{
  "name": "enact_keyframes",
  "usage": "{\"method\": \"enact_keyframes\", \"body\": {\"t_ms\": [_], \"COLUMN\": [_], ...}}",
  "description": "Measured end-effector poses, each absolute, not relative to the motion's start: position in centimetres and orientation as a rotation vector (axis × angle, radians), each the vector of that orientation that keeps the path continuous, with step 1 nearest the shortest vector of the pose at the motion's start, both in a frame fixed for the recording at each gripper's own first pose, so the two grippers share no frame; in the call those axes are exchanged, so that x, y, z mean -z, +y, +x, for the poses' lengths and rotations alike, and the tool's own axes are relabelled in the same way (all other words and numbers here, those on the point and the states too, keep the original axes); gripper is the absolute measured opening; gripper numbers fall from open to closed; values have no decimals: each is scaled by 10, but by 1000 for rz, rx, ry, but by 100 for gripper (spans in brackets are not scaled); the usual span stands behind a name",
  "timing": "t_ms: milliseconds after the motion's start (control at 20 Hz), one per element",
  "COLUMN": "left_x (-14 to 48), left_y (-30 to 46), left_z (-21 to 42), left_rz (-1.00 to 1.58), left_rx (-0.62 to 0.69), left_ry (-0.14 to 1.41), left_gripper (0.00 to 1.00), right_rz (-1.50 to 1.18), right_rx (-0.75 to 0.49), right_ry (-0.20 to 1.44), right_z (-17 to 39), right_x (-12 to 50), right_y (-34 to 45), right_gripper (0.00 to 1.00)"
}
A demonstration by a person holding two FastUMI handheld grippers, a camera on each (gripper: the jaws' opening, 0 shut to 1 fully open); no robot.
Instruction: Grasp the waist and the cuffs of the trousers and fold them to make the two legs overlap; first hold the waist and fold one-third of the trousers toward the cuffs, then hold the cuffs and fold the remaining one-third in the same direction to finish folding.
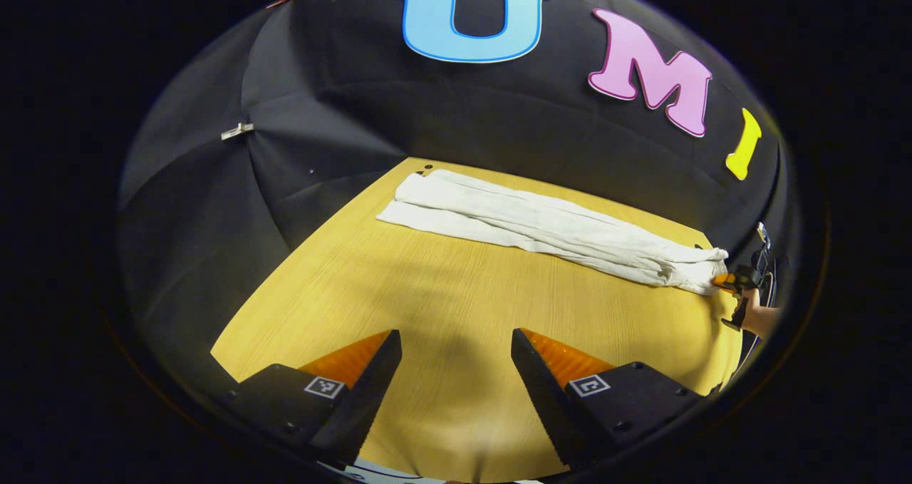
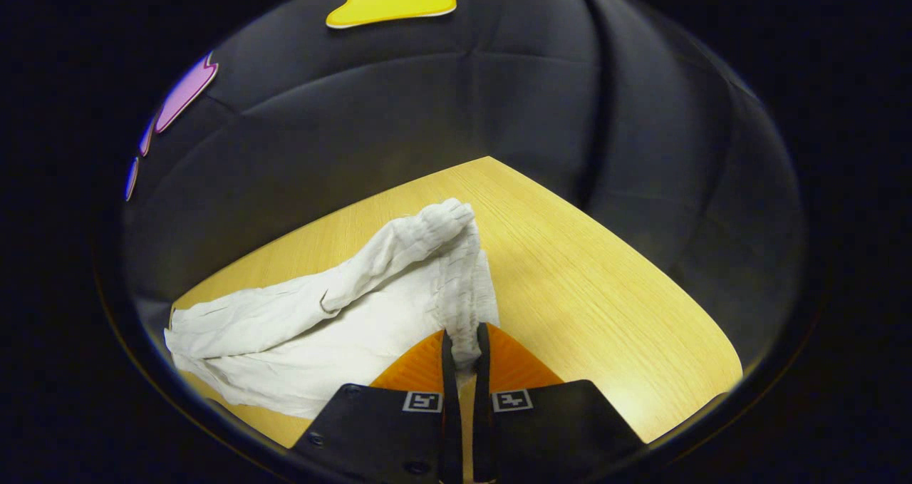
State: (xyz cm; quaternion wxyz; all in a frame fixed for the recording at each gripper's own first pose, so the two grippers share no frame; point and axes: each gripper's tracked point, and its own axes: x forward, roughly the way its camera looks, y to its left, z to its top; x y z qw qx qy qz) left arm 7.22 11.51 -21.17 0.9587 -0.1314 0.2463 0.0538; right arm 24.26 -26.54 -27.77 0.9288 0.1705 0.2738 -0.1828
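Left gripper view: the left gripper hovers over the bare yellow wood-grain table, its two fingers spread wide and holding nothing. Long white crinkled-fabric trousers lie stretched flat along the table's far edge, legs side by side; at their right end the right gripper, held by a hand, touches the cloth. Right gripper view: the right gripper has its fingers closed to a narrow gap, pinching the gathered elastic waist of the trousers between them. The waistband rises in a bunched ridge above the table, while the legs trail away to the left.
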Motion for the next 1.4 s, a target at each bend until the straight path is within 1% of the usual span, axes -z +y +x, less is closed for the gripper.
{"method": "enact_keyframes", "body": {"t_ms": [200,550,750,850,1050,1250,1400], "left_x": [210,208,205,206,197,197,199], "left_y": [120,123,122,124,133,138,136], "left_z": [66,61,59,59,58,54,50], "left_rz": [-247,-216,-241,-241,-290,-333,-374], "left_rx": [-137,-159,-150,-161,-182,-191,-190], "left_ry": [498,498,490,496,481,468,457], "left_gripper": [100,100,100,100,100,100,96], "right_rz": [370,217,167,129,154,138,148], "right_rx": [380,361,298,274,211,84,-4], "right_ry": [546,448,387,349,291,213,183], "right_z": [244,240,240,226,223,215,217], "right_x": [267,198,154,134,111,91,91], "right_y": [-266,-258,-239,-234,-224,-211,-212], "right_gripper": [10,10,10,10,10,9,10]}}
